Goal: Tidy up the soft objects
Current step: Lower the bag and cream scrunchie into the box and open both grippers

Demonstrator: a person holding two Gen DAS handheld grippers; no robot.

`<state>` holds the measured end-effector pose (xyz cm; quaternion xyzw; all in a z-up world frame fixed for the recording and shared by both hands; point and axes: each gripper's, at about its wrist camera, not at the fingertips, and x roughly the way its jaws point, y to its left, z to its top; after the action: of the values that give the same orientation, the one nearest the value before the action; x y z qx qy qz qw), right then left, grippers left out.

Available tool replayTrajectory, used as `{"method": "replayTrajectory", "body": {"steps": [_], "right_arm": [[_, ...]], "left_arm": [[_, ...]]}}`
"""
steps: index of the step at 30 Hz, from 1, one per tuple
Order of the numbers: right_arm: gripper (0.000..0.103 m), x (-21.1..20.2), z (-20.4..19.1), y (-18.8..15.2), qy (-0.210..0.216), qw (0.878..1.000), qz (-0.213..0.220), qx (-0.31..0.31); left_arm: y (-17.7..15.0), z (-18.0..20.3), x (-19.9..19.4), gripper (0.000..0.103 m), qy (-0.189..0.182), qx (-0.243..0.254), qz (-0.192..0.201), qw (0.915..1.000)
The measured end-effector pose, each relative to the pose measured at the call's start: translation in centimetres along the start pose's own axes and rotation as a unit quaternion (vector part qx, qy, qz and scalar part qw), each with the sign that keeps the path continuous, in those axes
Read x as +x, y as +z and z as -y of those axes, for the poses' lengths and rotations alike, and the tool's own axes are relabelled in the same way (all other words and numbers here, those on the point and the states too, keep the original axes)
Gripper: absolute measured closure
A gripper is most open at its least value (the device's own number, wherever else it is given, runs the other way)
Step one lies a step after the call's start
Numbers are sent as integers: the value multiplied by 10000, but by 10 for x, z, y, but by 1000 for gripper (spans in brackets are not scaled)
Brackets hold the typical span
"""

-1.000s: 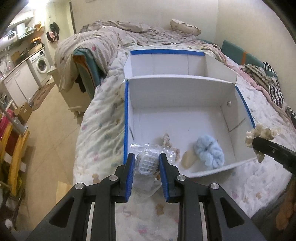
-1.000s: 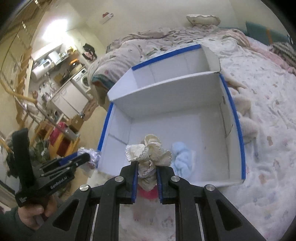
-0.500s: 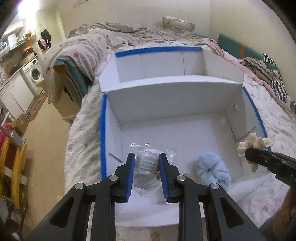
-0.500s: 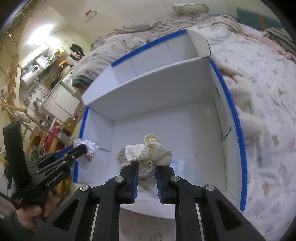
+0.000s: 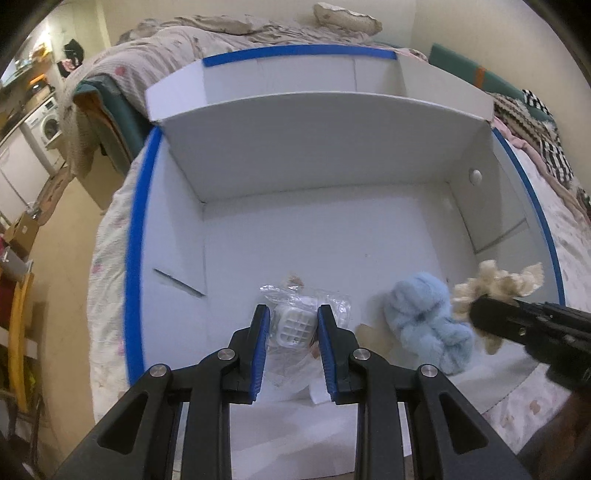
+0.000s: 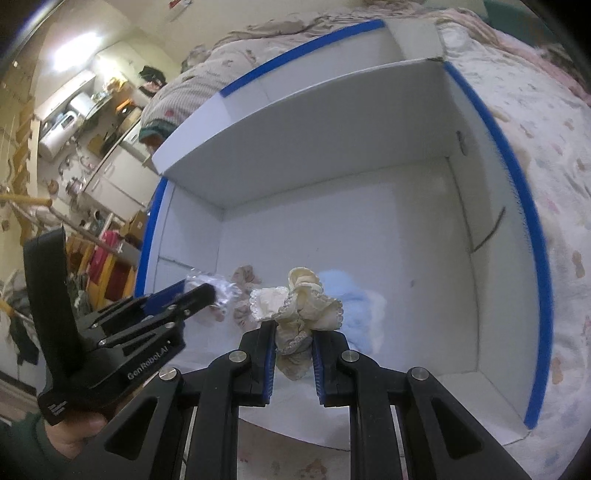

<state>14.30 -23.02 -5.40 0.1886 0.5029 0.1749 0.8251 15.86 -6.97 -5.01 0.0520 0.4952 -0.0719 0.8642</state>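
Observation:
A white box [image 5: 325, 162] with blue-taped rims sits on the bed, seen in both wrist views [image 6: 373, 206]. My left gripper [image 5: 291, 325] is shut on a clear plastic bag holding a white gridded item [image 5: 295, 326], low over the box's near compartment. My right gripper [image 6: 293, 339] is shut on a cream frilly cloth [image 6: 299, 306], also over that compartment. A fluffy light blue piece [image 5: 428, 325] lies on the box floor between the two. A small pinkish cloth [image 6: 243, 277] lies behind the bag.
The box has a narrower far compartment [image 5: 306, 74] behind a divider wall. A patterned bedspread [image 6: 554, 147] surrounds the box; rumpled blankets and a pillow [image 5: 347, 16] lie beyond. Left of the bed are the floor, a washing machine [image 5: 46, 127] and kitchen clutter.
Both grippers have come forward and down from the box's near edge into its near compartment, each still carrying its item. The box now fills both views.

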Motion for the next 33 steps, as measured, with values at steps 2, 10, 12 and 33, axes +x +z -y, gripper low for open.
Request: {"method": "replayTrajectory", "body": {"steps": [2, 10, 12, 33], "right_arm": [[84, 3, -6, 0, -49, 9999, -4, -155], [84, 10, -10, 0, -148, 9991, -68, -398], [84, 9, -10, 1, -147, 9991, -47, -398], [18, -6, 12, 5, -190, 9989, 249, 341]], "left_arm": [[-1, 6, 2, 79, -44, 61, -34, 10000], [-2, 20, 1, 79, -83, 201, -9, 9998], [-2, 21, 1, 80, -57, 208, -18, 9998], [-1, 15, -2, 33, -105, 77, 100, 9999]]}}
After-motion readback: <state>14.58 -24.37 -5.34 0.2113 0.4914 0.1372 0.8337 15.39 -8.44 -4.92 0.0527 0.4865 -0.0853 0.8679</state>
